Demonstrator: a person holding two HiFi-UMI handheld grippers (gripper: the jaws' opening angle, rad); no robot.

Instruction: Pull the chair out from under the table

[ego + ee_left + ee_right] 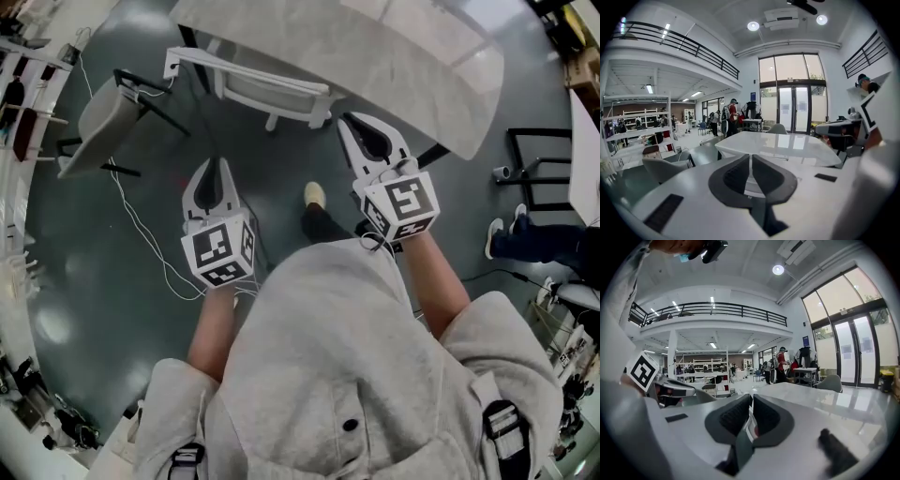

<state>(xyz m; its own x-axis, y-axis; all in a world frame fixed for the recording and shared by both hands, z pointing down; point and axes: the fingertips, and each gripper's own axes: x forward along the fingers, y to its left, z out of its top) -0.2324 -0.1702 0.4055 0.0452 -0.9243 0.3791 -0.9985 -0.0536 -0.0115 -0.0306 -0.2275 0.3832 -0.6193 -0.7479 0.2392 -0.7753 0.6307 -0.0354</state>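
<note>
A white chair (267, 89) stands tucked under the near edge of a pale marble-topped table (394, 52), its back rail toward me. My left gripper (217, 164) hovers over the floor a little short of the chair's left side, shut and empty. On the other side, my right gripper (356, 122) reaches just right of the chair's seat, by the table edge, also shut with nothing in it. In the left gripper view the shut gripper (751, 157) points at the table (780, 147). The right gripper view shows its gripper (751, 397) shut too, with the tabletop (825, 401) ahead.
A grey chair (103, 127) stands on the left, with a white cable (141, 225) trailing over the dark floor. My shoe (315, 194) is between the grippers. Another person's feet (506, 234) and a black frame (539, 164) are on the right. People (729, 117) stand far back.
</note>
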